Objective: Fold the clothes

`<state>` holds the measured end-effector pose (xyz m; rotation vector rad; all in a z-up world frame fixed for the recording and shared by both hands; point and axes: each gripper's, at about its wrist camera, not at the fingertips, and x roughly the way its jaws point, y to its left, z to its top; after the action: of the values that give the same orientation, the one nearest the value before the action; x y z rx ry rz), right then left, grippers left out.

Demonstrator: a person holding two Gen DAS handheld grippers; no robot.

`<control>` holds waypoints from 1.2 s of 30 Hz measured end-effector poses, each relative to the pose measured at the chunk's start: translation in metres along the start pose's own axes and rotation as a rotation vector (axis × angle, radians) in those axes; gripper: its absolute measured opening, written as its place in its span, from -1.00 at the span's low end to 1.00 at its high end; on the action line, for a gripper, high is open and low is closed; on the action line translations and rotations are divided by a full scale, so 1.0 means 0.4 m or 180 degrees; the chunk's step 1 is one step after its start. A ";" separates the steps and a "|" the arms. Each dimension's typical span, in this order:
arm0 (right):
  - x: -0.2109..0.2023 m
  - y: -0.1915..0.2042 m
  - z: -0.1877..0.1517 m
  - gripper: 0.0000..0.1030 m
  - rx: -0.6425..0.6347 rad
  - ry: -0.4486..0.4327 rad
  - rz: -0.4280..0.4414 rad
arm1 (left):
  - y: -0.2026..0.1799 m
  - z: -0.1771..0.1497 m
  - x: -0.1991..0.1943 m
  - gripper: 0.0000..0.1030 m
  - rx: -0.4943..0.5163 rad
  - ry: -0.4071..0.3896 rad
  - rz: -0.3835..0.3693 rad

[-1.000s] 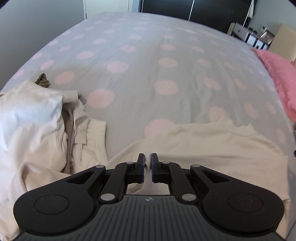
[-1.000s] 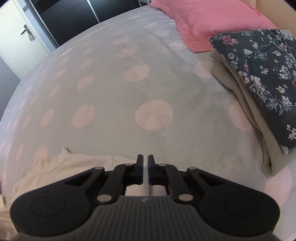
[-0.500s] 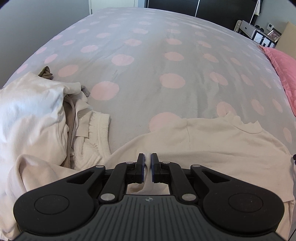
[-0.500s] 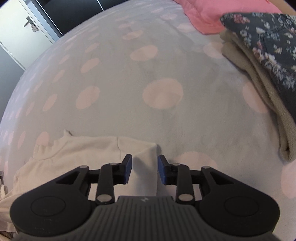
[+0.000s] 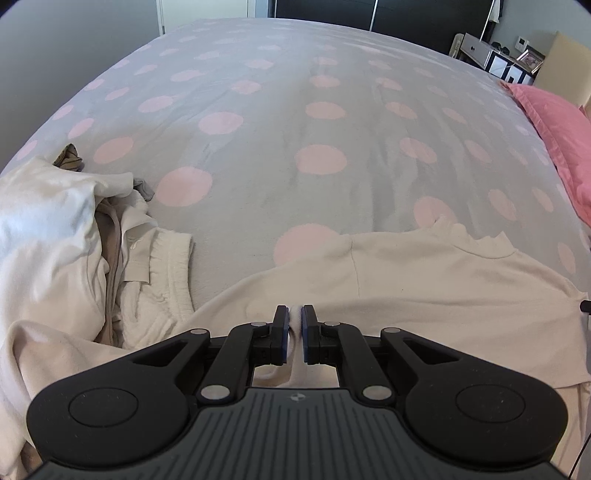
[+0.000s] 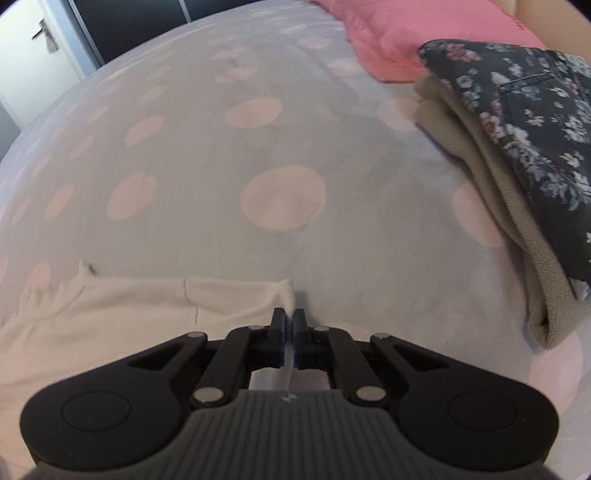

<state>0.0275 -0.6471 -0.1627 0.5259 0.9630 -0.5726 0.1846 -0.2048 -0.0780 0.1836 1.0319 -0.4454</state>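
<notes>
1. Left gripper (image 5: 294, 316): pinched tight on a bunch of the cream top (image 5: 424, 273); cloth squeezed between the two black fingers (image 5: 280, 332); pointed down at the bed.
2. Right gripper (image 6: 290, 319): pinched tight too, on the corner edge of the same cream top (image 6: 110, 306); only a thin bit of cloth showing between the fingers.
3. Cream top: spread flat on the bed, near the bottom of both views; neck part with a wavy edge pointing away from the grippers; one seam line running down the cloth in each view.
4. Just left of the cream top, in the left view: a messy pile of white and cream clothes (image 5: 55, 229), not folded; one ribbed cuff (image 5: 173, 266) sticking out close to the top's edge.
5. Under it all: grey bed cover with big pink dots (image 5: 321, 158), mostly bare past the top.
6. Off to the right side, in the right view: a folded tan piece (image 6: 491, 206) with a dark flowery piece (image 6: 535, 122) lying on it; well apart from the cream top.
7. Farther back: a pink pillow (image 6: 391, 40), touching the folded stack; seen also at the right edge of the left view.
8. Past the bed: dark cupboard doors (image 5: 369, 14) and a white door (image 6: 40, 59).
</notes>
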 end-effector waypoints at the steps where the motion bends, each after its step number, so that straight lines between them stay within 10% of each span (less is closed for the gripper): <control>1: -0.003 -0.001 0.001 -0.88 -0.0008 0.0008 -0.0001 | 0.001 0.000 0.004 -0.90 -0.0010 -0.0004 0.0024; 12: -0.137 -0.009 -0.037 -0.56 -0.0361 -0.0110 0.0091 | 0.001 -0.014 -0.007 -0.20 0.0035 -0.0195 0.0097; 29: -0.228 0.078 -0.301 -0.16 -0.1739 0.0082 0.0275 | -0.031 -0.136 -0.016 -0.21 0.0511 0.0331 0.0127; 33: -0.194 0.103 -0.323 -0.24 -0.1893 -0.0033 -0.0025 | -0.048 -0.180 0.010 -0.21 0.0710 0.0441 0.0199; 36: -0.195 0.092 -0.310 -0.81 -0.1726 -0.0023 -0.0154 | -0.040 -0.200 0.038 -0.21 0.0759 0.0560 0.0354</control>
<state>-0.0579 -0.5234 -0.1477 0.0161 1.0751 -0.3332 0.1213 -0.1951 -0.1309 0.4982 1.1332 -0.4562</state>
